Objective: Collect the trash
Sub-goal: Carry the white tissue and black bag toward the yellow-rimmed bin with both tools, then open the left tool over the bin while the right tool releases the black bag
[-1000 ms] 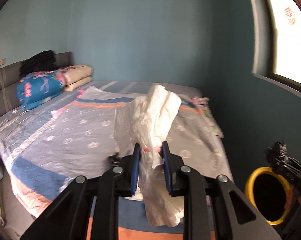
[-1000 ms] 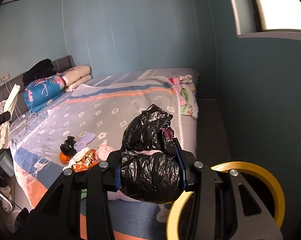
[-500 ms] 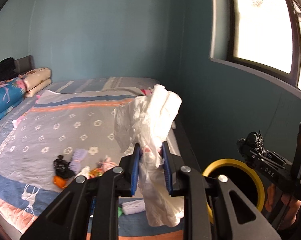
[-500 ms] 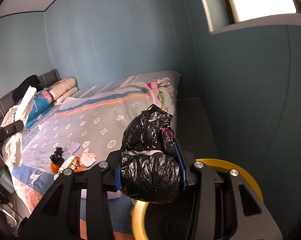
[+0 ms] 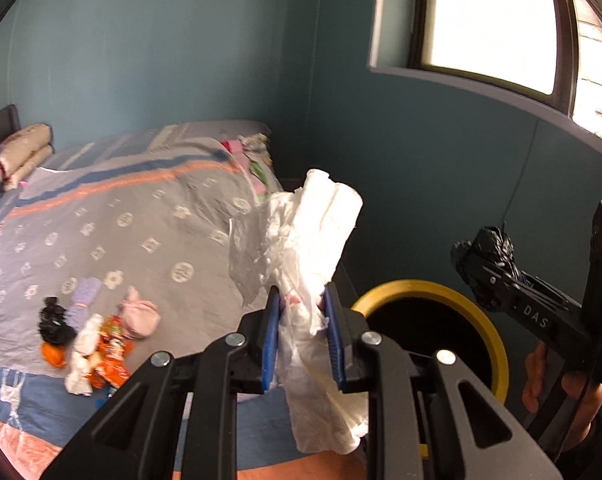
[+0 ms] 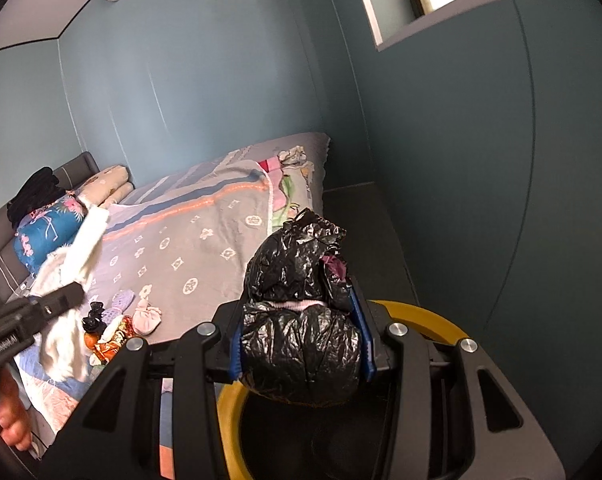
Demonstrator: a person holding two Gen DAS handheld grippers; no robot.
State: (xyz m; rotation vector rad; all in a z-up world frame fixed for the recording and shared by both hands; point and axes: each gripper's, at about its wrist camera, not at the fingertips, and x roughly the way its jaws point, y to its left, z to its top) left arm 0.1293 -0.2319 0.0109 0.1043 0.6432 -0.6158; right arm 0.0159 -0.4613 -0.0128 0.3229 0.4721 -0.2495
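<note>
My left gripper (image 5: pixel 302 336) is shut on a crumpled white plastic-and-tissue bundle (image 5: pixel 305 248) that sticks up and hangs down between its blue pads. It hangs just left of a yellow-rimmed bin (image 5: pixel 429 336) beside the bed. My right gripper (image 6: pixel 301 340) is shut on a tied black trash bag (image 6: pixel 297 312), directly over the bin's yellow rim (image 6: pixel 433 316). In the left wrist view the right gripper (image 5: pixel 485 276) with its black bag appears to the right, above the bin. In the right wrist view the white bundle (image 6: pixel 77 280) shows at the left.
A small heap of trash (image 5: pixel 97 336) lies on the grey patterned bedspread (image 5: pixel 141 216): black, purple, pink, white and orange pieces. Pillows (image 6: pixel 105 184) and a blue cushion (image 6: pixel 45 232) sit at the headboard. A teal wall and window (image 5: pixel 481 20) stand behind the bin.
Both views have swung right, from the bed toward the bin. The bin's rim now fills more of each view, and each gripper still carries its load.
</note>
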